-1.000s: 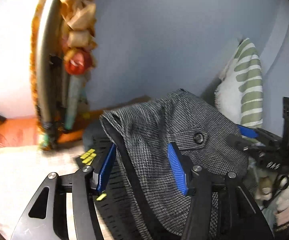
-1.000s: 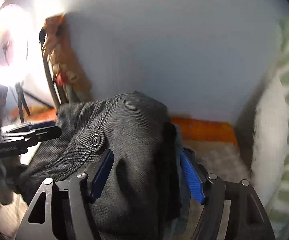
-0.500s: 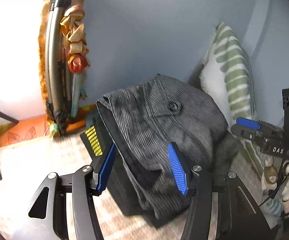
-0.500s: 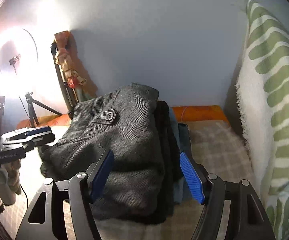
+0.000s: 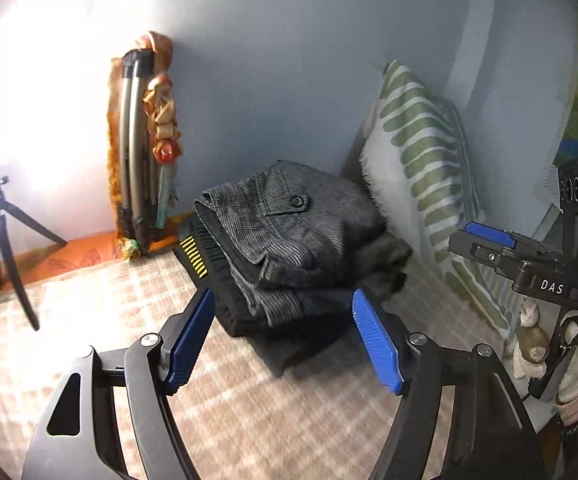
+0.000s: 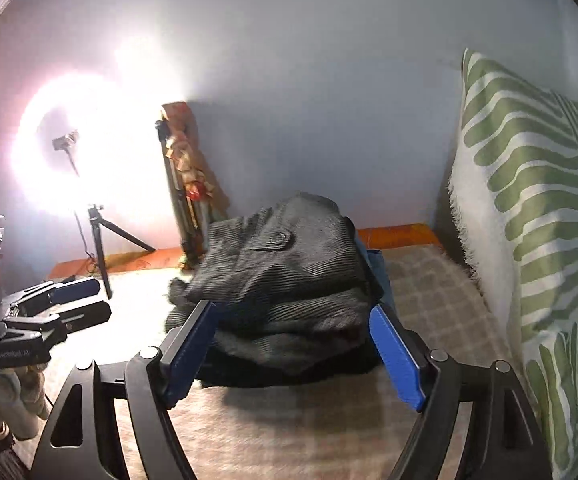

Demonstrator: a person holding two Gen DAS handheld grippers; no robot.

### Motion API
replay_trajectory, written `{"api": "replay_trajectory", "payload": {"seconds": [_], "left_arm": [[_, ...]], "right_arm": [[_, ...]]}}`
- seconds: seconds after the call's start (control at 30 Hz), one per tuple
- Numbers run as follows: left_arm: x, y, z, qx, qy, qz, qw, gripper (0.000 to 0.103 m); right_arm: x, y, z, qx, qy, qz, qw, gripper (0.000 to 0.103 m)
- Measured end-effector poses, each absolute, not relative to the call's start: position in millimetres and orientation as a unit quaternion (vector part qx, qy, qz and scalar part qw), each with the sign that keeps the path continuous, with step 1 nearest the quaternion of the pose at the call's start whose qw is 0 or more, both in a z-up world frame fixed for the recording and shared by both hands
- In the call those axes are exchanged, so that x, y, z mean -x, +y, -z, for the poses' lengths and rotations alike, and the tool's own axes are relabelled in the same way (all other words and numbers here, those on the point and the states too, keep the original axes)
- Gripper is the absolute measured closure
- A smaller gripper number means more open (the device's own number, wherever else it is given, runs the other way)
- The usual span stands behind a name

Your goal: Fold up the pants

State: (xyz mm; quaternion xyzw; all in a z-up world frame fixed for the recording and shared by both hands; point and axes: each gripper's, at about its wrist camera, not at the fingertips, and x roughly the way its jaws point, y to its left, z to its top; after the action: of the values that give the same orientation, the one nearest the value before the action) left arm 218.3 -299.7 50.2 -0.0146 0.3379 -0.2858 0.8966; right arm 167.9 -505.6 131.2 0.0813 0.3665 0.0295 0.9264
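Grey checked pants (image 5: 289, 236) lie folded on top of a stack of dark folded clothes (image 5: 229, 304) on a checked bedspread (image 5: 249, 412). A buttoned pocket faces up. The pants also show in the right wrist view (image 6: 289, 276). My left gripper (image 5: 285, 340) is open and empty, just in front of the stack, not touching it. My right gripper (image 6: 293, 348) is open and empty, just in front of the stack. The right gripper also shows at the right of the left wrist view (image 5: 489, 240), and the left gripper shows at the left of the right wrist view (image 6: 69, 300).
A green-striped pillow (image 5: 425, 168) leans on the wall right of the stack. A fabric-wrapped folded frame (image 5: 141, 152) stands against the back wall. A ring light on a tripod (image 6: 93, 236) glares at the left. A blue garment (image 6: 377, 272) lies under the stack's right side.
Both grippers have pulled back from the stack. The pants that filled the views between the fingers now lie free on top of the stack.
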Motion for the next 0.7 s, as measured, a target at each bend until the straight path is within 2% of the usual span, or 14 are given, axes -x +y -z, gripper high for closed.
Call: {"api": "replay_trajectory", "payload": {"seconds": [0.1, 0.27, 0.4, 0.7], "left_arm": [[-199.7, -291.1, -56.2, 0.014, 0.329, 0.289, 0.899, 0.024], [-169.6, -277.1, -65.5, 0.009, 0.316, 0.289, 0.904, 0.024], [-147.3, -267.2, -69.1, -0.003, 0.307, 0.295, 0.905, 0.024], [-115.4, -240.5, -62.8, -0.009, 0.302, 0.287, 0.909, 0.021]], "right_arm": [[-150.7, -491.4, -138.2, -0.077, 0.36, -0.027, 0.929, 0.018], [-122.8, -465.6, -146.0, -0.059, 0.349, -0.023, 0.935, 0.012], [-104.3, -449.4, -149.3, -0.06, 0.34, -0.017, 0.938, 0.002], [-76.3, -411.5, -139.9, -0.056, 0.337, -0.015, 0.94, 0.0]]}}
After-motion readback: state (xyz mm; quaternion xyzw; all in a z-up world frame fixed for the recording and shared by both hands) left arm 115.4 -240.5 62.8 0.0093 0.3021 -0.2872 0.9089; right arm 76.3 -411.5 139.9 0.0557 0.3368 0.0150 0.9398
